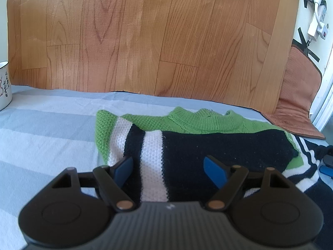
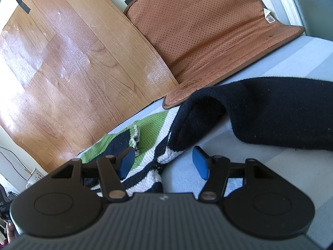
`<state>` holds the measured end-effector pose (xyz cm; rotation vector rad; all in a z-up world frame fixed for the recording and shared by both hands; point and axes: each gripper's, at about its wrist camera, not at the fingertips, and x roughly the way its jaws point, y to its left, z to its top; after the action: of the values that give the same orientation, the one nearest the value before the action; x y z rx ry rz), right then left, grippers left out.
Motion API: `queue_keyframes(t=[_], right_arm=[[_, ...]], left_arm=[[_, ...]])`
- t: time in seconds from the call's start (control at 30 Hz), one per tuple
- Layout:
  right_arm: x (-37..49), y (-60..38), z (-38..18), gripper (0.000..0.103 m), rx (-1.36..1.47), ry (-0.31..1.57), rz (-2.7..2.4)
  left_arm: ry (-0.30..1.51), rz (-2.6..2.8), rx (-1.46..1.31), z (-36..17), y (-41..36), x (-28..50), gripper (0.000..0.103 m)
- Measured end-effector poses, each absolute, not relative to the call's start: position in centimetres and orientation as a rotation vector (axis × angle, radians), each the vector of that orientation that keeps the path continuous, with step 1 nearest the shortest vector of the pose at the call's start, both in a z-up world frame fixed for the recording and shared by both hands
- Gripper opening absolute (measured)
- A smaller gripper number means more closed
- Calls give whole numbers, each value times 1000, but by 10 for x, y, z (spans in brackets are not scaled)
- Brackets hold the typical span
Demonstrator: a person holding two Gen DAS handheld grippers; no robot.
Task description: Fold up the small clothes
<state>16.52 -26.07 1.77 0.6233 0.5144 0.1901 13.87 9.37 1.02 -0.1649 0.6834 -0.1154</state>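
Observation:
A knitted sweater [image 1: 187, 145] in green, white and black stripes lies folded on the grey-blue striped cloth [image 1: 52, 125], its green collar at the far side. My left gripper [image 1: 169, 170] hovers over its near edge, open; the blue pads [image 1: 124, 169] stand wide apart and press on nothing. In the right wrist view the sweater's striped part [image 2: 145, 145] lies bunched under the left finger. Its black sleeve [image 2: 270, 112] stretches off to the right. My right gripper [image 2: 164, 164] is open too, with the knit's edge low between the fingers and untouched by the pads [image 2: 200, 164].
A wood-pattern board [image 1: 145, 41] leans upright behind the cloth. A brown perforated mat [image 2: 208, 31] stands against the wall at the right. A white mug [image 1: 4, 83] sits at the far left edge. A white power strip [image 1: 318, 23] hangs on the wall.

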Motion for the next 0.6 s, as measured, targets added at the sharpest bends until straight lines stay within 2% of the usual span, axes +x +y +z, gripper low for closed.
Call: queue_keyframes(t=[0.6], right_arm=[[166, -259, 17, 64, 627, 506, 199]], left_arm=[[642, -167, -220, 16, 103, 134, 78]])
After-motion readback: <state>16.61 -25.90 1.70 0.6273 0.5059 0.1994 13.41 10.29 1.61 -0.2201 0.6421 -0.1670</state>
